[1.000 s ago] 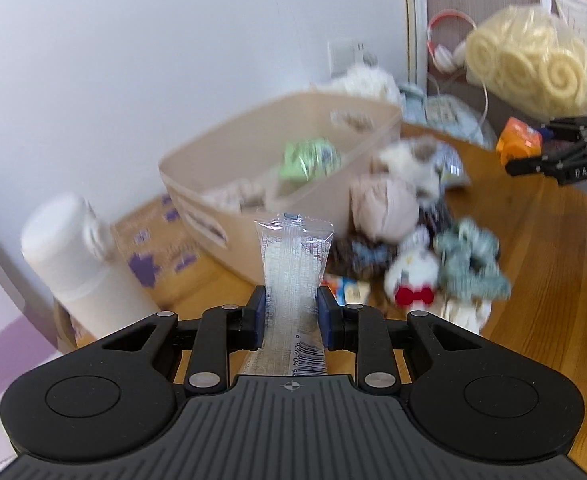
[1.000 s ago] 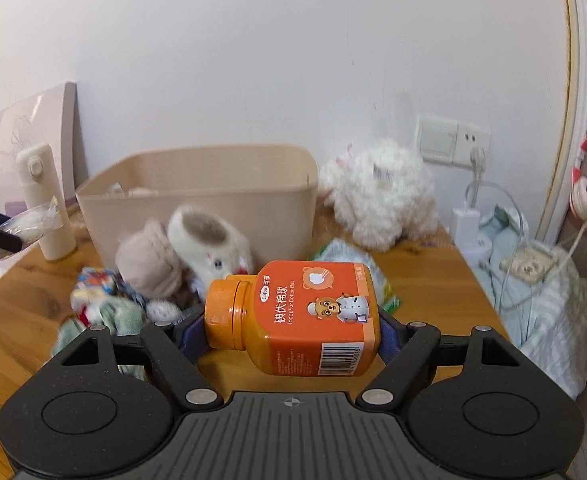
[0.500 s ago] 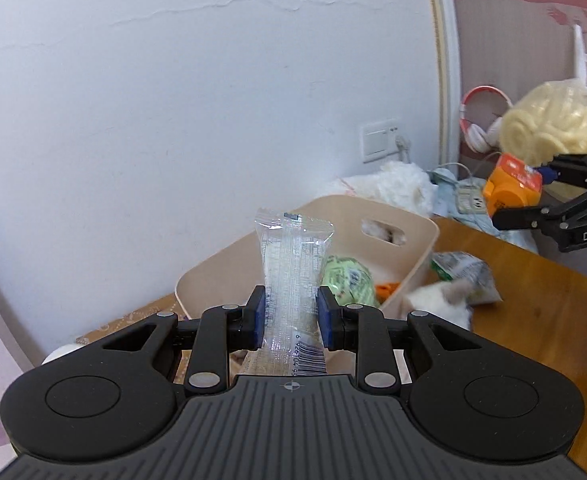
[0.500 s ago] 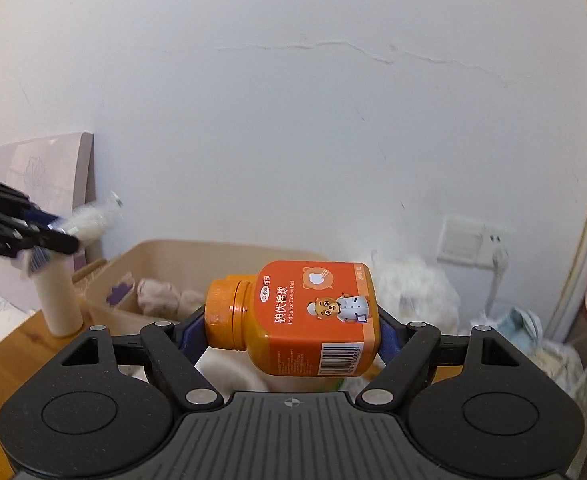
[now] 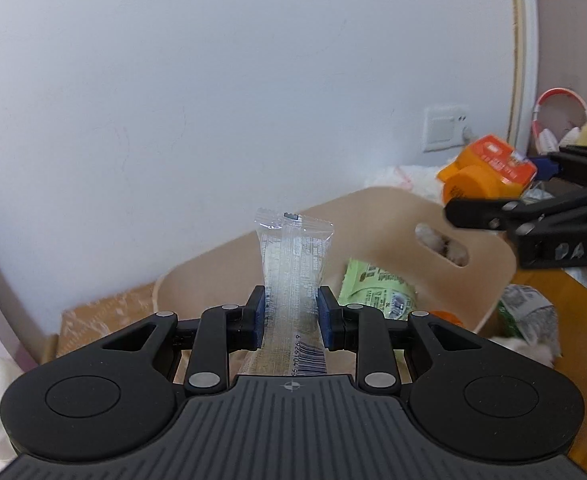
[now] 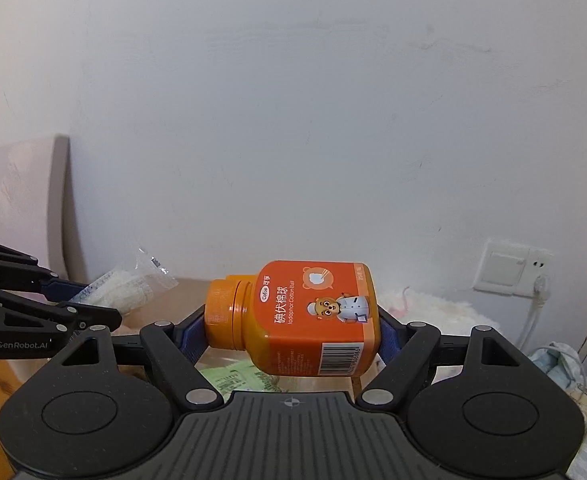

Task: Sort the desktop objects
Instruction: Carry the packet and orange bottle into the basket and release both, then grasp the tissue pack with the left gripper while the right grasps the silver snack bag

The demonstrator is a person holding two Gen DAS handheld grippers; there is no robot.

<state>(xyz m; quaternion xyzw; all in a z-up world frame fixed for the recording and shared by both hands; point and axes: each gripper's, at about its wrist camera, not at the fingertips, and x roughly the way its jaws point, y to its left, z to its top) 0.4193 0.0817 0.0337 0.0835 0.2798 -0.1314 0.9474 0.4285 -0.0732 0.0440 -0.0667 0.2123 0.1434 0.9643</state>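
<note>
A clear plastic packet (image 5: 293,264) with a barcode stands upright, clenched between the blue pads of the left hand-held gripper (image 5: 290,314), above the near rim of a beige storage bin (image 5: 489,264). Inside the bin lies a green packet (image 5: 377,288). To the right, the right hand-held gripper (image 6: 293,334) grasps an orange bottle (image 6: 313,320) of cotton balls sideways (cap pointing left, a cartoon bear on its label), held over the same bin. A fluffy white toy (image 6: 433,308) sits behind the bin near a wall socket (image 6: 509,268). The wooden counter (image 5: 573,312) shows at the right, against a white wall (image 5: 253,80).
</note>
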